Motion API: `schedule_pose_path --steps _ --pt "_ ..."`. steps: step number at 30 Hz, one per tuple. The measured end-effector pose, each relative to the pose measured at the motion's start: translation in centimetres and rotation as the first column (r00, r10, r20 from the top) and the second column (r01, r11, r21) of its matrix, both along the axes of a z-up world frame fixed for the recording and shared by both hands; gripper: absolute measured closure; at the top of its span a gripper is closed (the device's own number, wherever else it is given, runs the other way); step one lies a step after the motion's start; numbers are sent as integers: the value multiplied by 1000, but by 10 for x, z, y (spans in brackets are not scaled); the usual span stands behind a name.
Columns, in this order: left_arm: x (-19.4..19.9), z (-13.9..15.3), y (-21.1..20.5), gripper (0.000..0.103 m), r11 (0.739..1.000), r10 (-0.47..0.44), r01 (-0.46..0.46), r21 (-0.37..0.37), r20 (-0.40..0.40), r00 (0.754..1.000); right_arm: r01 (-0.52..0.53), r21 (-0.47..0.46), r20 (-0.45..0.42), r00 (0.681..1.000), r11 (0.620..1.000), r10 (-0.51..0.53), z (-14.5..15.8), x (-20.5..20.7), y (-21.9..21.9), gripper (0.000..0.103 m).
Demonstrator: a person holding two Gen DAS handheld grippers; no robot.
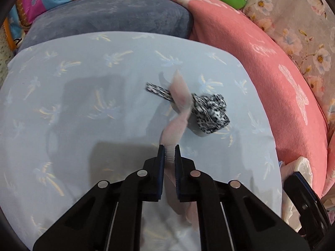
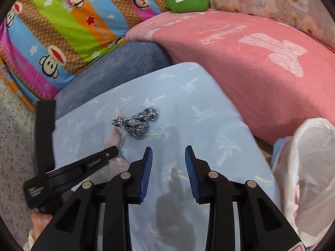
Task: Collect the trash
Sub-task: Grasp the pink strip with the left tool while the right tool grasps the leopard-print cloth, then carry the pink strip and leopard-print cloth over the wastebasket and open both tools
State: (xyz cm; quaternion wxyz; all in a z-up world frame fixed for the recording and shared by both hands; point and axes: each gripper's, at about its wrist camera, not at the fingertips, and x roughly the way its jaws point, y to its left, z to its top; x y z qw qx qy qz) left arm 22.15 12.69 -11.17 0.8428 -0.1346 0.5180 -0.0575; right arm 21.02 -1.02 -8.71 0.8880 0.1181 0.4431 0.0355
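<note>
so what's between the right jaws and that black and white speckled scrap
Only bare light blue palm-print pillowcase lies between the open right gripper and the speckled scrap, seen in the right wrist view.

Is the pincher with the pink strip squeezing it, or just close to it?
Touching. The left wrist view shows the left gripper with both fingers pressed against the pink strip, which rises between them, no gap on either side.

The right gripper [image 2: 168, 156] hangs over the pale blue pillow [image 2: 209, 125], jaws spread with nothing between them. Ahead on the pillow lies a black-and-white speckled scrap [image 2: 136, 122], touching a pale pink strip [image 2: 116, 140]. The left gripper [image 2: 92, 163] reaches in toward that strip. A white plastic bag [image 2: 309, 167] sits at right.
</note>
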Motion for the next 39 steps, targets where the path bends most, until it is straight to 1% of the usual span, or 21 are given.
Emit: schedule_pose_path --steps 3,5,7,9,10,12,17,18,19,20,21,22,25,28,34,39 --pt "0 6 19 94 999 37 -37 4 13 999 -25 28 -18 1000 999 25 -7 17 15 71" --pt "2 9 29 94 998 58 -59 22 25 998 -37 41 -32 999 998 38 -12 29 27 71" --pt "4 11 38 94 996 76 -78 37 33 997 -47 37 -40 998 998 48 -18 43 39 71" --pt "8 10 46 94 995 92 -93 37 34 995 -55 54 -53 997 997 58 -25 56 49 70" --pt "9 9 49 94 994 98 -100 43 33 995 -55 65 -62 996 996 59 -29 62 52 68" --pt "11 7 53 94 993 105 -107 57 37 994 -49 74 -80 995 996 54 -39 74 59 63" --pt "12 3 57 94 993 103 -105 47 30 994 -43 70 -127 991 997 52 -62 88 70 63" --pt "11 2 58 94 994 101 -103 46 27 994 -40 64 -141 989 997 48 -67 88 70 70" --pt "11 1 58 94 994 99 -100 44 25 995 -38 67 -150 988 997 48 -71 88 70 83" --pt "11 0 57 94 994 96 -97 42 23 995 -30 50 -142 989 998 37 -72 86 70 88" --pt "10 0 57 94 995 95 -96 41 22 995 -31 44 -146 989 999 37 -73 83 68 98" --pt "9 0 56 94 995 93 -93 39 22 995 -29 57 -149 988 998 37 -73 81 65 98" --pt "5 3 52 94 995 85 -86 41 28 996 -7 73 -133 991 997 16 -67 69 55 99" --pt "-2 9 44 94 997 70 -72 39 40 997 5 72 -103 995 997 2 -51 52 44 99" --pt "-21 31 14 94 999 17 -20 37 74 997 41 77 -16 999 996 -40 -6 12 18 99" --pt "-41 56 -19 94 998 -44 39 42 121 992 85 91 62 994 992 -91 35 -26 -17 99"
